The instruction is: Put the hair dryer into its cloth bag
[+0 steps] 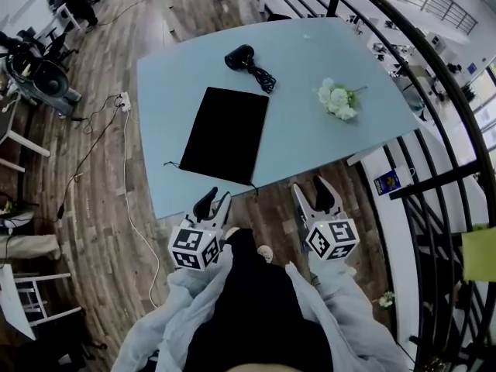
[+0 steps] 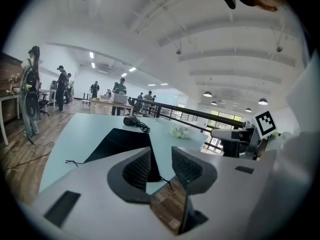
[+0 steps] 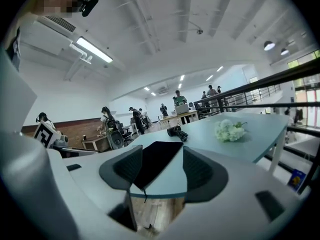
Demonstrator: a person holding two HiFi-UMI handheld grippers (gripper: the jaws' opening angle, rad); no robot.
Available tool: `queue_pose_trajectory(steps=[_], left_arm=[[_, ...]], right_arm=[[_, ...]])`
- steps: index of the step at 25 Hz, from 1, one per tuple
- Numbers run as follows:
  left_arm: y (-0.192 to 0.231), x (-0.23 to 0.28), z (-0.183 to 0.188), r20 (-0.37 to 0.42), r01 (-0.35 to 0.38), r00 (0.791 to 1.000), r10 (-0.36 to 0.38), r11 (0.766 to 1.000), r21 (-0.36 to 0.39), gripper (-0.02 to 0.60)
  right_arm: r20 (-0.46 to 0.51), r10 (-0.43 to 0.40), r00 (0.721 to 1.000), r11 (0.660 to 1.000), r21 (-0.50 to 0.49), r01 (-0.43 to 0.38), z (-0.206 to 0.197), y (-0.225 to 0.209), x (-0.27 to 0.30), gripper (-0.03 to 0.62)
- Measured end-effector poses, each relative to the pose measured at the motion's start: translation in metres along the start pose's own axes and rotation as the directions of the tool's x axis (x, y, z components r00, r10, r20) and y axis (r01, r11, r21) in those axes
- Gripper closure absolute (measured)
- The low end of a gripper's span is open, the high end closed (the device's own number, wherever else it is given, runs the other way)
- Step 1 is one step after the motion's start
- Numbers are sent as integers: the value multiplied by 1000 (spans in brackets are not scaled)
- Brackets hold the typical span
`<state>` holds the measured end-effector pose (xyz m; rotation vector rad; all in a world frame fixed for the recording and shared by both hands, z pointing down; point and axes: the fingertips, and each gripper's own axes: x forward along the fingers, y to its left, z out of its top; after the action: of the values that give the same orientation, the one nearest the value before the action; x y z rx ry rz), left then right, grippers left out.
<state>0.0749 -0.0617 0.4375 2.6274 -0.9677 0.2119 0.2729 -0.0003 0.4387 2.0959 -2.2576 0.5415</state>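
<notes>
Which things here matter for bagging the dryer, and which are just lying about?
For the job:
- hair dryer with its cord
- black cloth bag, lying flat

Lying about:
- white flower bunch
- power strip on the floor

cloth bag [image 2: 120, 144] near edge hidden behind left gripper [image 2: 161, 154] jaws; hair dryer [image 2: 131, 120] beyond, too small for detail.

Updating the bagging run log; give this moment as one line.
stage: before pickup | left gripper: open, empty | right gripper: open, empty | cloth bag: flat on table | hair dryer: lying beyond bag
</notes>
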Motion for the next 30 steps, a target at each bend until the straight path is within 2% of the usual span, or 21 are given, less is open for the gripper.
queue_pose_trajectory(steps=[11,21,30], left_arm=[[48,54,32,17,-50,999,51,999,-11,443],[98,151,63,-4,-51,999,51,998,-23,443],[147,208,88,-7,-50,999,50,998,-33,443]], right_arm=[[-33,64,997,997,-49,-66,40,-21,94,330],[-108,107,988,990,-85,-117,67,-58,219,313],[-182,139,973,976,-140,-166,80,-69,309,295]])
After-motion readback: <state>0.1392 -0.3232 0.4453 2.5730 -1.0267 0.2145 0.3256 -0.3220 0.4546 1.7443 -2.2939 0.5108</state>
